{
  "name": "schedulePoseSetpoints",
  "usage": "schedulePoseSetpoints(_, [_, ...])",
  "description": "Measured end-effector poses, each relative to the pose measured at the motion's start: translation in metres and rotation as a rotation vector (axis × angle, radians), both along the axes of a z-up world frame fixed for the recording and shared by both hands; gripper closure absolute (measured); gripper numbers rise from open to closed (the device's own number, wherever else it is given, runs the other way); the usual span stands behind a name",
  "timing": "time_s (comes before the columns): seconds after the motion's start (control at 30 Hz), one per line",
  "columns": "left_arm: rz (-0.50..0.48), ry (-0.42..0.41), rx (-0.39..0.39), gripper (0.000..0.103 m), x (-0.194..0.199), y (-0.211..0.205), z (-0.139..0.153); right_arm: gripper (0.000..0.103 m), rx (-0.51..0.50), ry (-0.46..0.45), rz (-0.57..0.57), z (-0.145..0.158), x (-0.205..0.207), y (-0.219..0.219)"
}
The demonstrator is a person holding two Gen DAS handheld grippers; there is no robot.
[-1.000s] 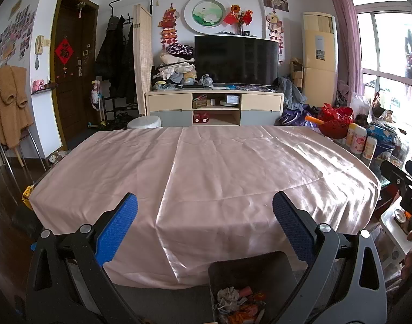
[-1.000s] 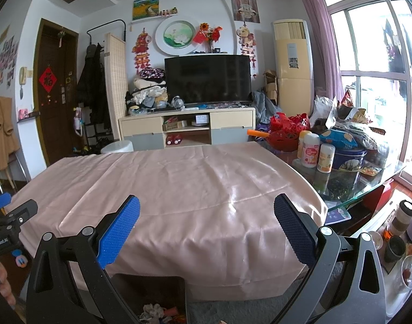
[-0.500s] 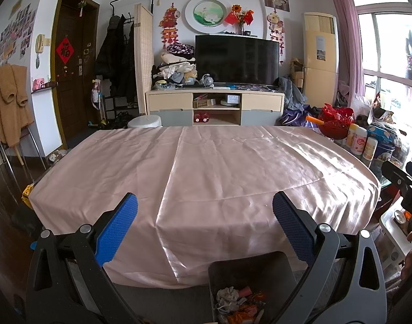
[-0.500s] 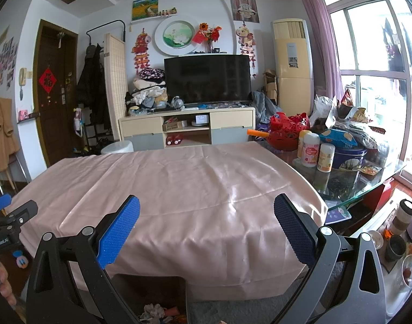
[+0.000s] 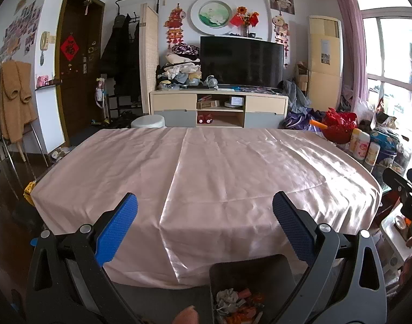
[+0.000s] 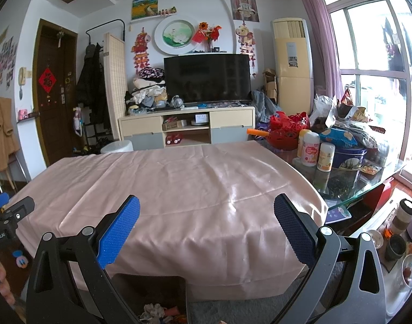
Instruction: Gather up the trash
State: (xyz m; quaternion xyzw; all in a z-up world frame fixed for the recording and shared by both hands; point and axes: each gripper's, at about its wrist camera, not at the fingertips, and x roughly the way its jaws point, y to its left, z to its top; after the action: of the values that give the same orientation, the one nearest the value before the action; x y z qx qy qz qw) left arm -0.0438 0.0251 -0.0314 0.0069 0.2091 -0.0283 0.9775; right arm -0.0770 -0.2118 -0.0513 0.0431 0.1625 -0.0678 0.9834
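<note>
A dark bin (image 5: 249, 275) stands on the floor against the table's near edge, with crumpled paper and orange wrappers (image 5: 241, 305) inside. In the right wrist view the same bin (image 6: 151, 289) shows its trash (image 6: 160, 311) at the bottom edge. My left gripper (image 5: 205, 224) hangs open above the near table edge, nothing between its blue pads. My right gripper (image 6: 206, 224) is open too, empty, over the near right part of the table. The table (image 5: 206, 167) wears a smooth pink cloth with no loose trash in sight.
A glass side table (image 6: 368, 186) to the right carries bottles, a blue tin and snack bags. Cups (image 6: 395, 245) stand on a low shelf at the far right. A TV cabinet (image 5: 219, 108) lines the far wall. A fingertip (image 5: 185, 316) shows at the bottom edge.
Both views hold almost still. A fingertip has come into the bottom edge of the left wrist view.
</note>
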Motion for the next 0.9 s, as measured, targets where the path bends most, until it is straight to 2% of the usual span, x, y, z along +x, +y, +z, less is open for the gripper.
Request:
schedulePoseSetpoints(0.13, [0.035, 0.006, 0.019, 0.008, 0.001, -0.003, 0.0, 0.003, 0.002, 0.001, -0.001, -0.001, 0.0, 0.0])
schedulePoseSetpoints(0.5, [0.012, 0.0, -0.007, 0.008, -0.002, -0.01, 0.001, 0.003, 0.016, 0.008, -0.01, -0.004, -0.001, 0.0])
schedulePoseSetpoints(0.9, [0.023, 0.029, -0.026, 0.008, 0.0, -0.011, -0.002, 0.003, 0.02, 0.008, -0.011, -0.003, -0.001, 0.0])
